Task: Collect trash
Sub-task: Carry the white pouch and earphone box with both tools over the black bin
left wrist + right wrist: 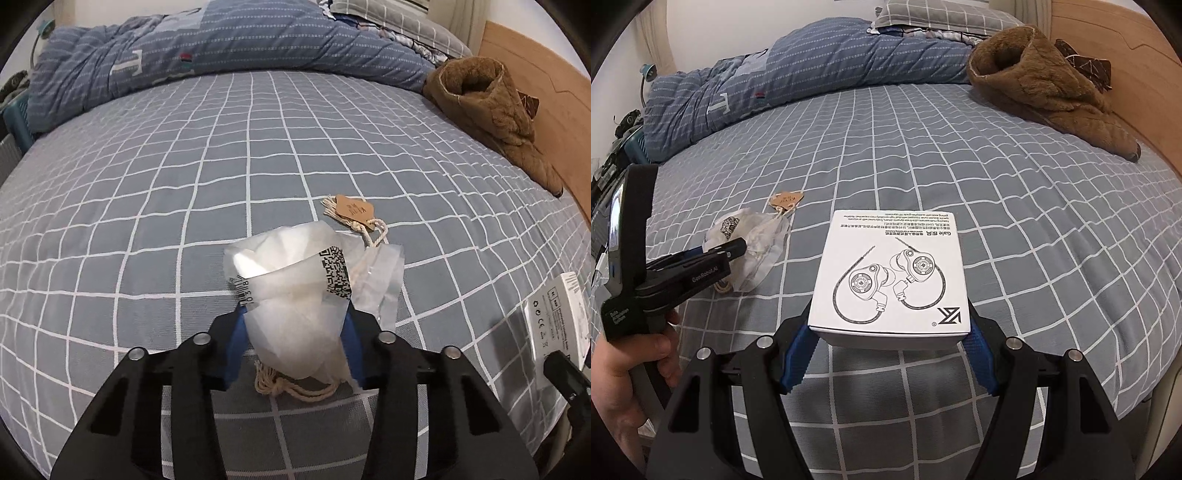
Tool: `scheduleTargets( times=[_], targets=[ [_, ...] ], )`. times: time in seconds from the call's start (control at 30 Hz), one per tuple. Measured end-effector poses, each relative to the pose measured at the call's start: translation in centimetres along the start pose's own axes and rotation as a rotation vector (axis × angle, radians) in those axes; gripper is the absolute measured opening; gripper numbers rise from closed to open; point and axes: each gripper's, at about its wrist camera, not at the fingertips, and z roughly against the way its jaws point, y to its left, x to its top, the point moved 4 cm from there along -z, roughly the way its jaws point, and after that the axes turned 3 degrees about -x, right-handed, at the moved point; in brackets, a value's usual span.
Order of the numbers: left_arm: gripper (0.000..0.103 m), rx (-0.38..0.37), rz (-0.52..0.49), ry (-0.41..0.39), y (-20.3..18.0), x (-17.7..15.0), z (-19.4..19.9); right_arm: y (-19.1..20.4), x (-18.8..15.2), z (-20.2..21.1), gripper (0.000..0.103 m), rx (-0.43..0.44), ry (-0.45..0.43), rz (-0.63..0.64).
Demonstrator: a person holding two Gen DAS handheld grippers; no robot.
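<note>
A crumpled, translucent white plastic bag (295, 314), marked with a printed code, is pinched between the blue ribbed pads of the left tool (293, 347) on the grey checked bed (147, 206). A stiff white cardboard box (890, 273), printed with an earphone drawing, is clamped in the right tool (886, 354) beside the bag. A brown paper tag (351, 210) on twisted cord is seen just beyond the bag.

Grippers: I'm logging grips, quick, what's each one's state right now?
Left gripper: closed on the crumpled plastic bag.
Right gripper: closed on the white earphone box.
</note>
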Motion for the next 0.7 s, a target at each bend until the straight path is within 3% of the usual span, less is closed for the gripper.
scheduleTargets(
  times=[0.33, 0.7],
  targets=[
    [0.037, 0.001, 0.004, 0.001, 0.5, -0.3, 1.7, 0.7, 0.2, 0.6, 0.068, 0.006, -0.014, 0.013],
    [0.036, 0.023, -0.022, -0.014, 1.5, -2.3, 6.5, 3.3, 0.5, 3.1, 0.068, 0.020, -0.059, 0.040]
  ],
)
